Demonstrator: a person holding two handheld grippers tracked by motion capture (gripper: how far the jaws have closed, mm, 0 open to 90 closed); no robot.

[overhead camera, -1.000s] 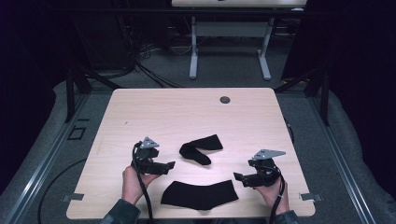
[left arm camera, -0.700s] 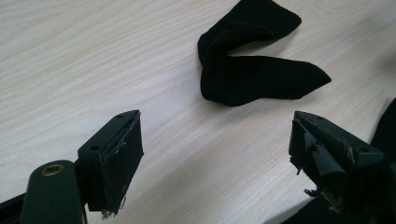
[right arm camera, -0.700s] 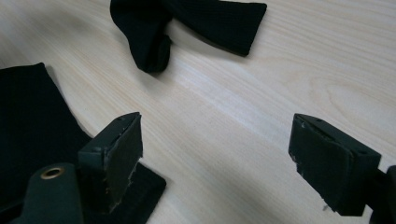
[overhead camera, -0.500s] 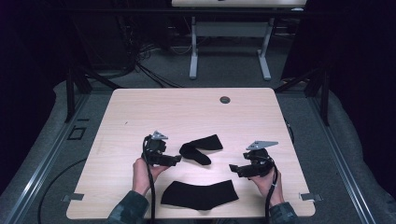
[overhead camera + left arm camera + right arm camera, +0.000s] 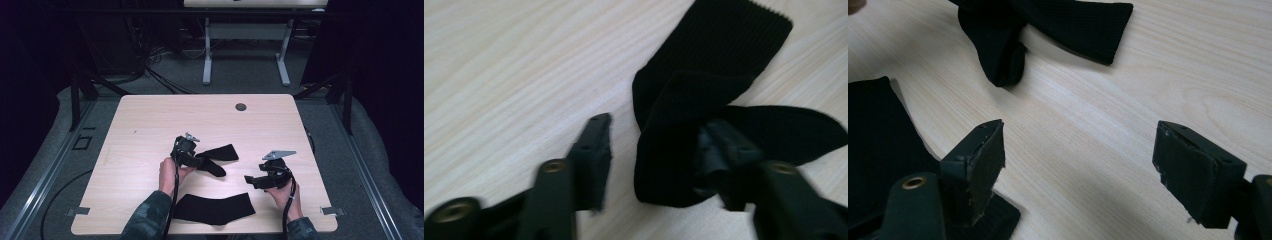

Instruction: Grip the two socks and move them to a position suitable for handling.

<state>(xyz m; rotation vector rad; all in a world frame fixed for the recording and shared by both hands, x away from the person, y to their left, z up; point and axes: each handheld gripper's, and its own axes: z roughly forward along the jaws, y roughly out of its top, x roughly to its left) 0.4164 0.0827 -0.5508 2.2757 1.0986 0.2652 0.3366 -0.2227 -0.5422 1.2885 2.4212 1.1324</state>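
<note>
We see the left gripper (image 5: 651, 150) at the folded black sock (image 5: 215, 157) near the table's (image 5: 150, 125) middle; its jaws have just been closing, the sock's bend between them, one pad on the fabric, the other still clear. The right gripper (image 5: 1078, 160) hovers open and empty over bare wood, beside the flat black sock (image 5: 215, 209) at the near edge.

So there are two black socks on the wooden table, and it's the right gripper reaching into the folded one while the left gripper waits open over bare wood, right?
Not quite: the grippers are swapped. The high view shows the left gripper at the folded sock; its jaws have just been closing with that sock between them. The right gripper is open over bare table. The flat sock lies at the near edge.
</note>
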